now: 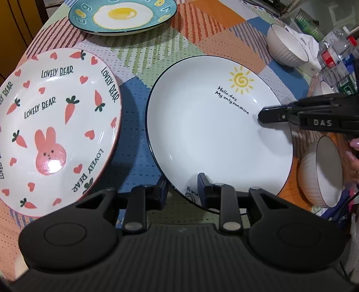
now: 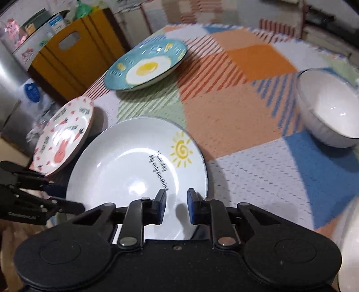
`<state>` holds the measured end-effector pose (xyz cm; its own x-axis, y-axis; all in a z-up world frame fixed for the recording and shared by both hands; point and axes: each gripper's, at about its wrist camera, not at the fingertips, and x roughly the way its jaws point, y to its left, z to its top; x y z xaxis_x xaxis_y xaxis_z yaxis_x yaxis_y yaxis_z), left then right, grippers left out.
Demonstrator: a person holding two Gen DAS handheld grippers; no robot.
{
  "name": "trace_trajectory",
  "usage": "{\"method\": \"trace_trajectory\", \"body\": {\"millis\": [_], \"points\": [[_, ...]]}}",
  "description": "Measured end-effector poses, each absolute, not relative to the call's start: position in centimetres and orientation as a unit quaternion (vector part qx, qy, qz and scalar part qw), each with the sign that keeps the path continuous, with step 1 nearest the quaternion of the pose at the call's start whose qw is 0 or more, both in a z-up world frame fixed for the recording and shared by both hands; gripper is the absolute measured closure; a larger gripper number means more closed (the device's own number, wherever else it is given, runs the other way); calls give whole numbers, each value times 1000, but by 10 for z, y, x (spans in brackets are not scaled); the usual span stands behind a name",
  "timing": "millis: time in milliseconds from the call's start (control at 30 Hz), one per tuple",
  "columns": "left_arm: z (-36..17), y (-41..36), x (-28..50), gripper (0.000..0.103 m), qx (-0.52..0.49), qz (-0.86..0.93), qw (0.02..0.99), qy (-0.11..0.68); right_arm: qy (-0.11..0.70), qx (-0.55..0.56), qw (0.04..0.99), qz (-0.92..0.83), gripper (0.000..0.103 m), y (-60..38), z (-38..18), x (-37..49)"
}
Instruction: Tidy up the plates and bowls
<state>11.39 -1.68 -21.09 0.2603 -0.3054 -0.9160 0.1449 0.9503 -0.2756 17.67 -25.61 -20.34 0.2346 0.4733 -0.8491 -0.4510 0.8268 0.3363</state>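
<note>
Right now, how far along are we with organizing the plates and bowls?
Hardly begun. Nothing looks stacked: the sun plate, bunny plate and egg plate sit separately on the table, and the ribbed bowls stand apart. In hand: both the left gripper and right gripper are open at the sun plate's rim, not clamped. Left: all the stacking.

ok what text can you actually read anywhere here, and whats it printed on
"LOVELY BEAR", repeated: on the rabbit plate.
"Hollo,day" over "My only sunshine": on the sun plate, beside the drawn sun.
"DAS": raised letters on the right gripper.
Yellow relief letters on the egg plate: cut off and unclear.
Small scribble at the sun plate's near rim: mostly hidden by the left gripper.
Bottle labels and fridge stickers: too blurred.
</note>
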Motion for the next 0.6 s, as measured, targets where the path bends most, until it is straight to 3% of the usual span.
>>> {"method": "trace_trajectory", "body": {"millis": [33, 200, 400, 500, 567, 600], "points": [[-211, -17, 115, 76, -64, -142, 790, 593, 551, 18, 778, 302, 100, -256, -208, 177], [-205, -21, 120, 76, -68, -166, 780, 600, 521, 72, 751, 398, 101, -243, -196, 159], [-216, -22, 132, 77, -95, -144, 758, 629, 476, -15, 793, 381, 101, -227, -147, 143], [-215, -23, 130, 77, -87, -144, 763, 624, 474, -29, 813, 336, 90, -248, -146, 159], [-215, -24, 130, 76, -85, -144, 765, 622, 485, -21, 818, 310, 74, -264, -154, 169], [-216, -23, 130, 76, -88, -143, 764, 623, 485, -26, 821, 300, 61, -270, -159, 171]]}}
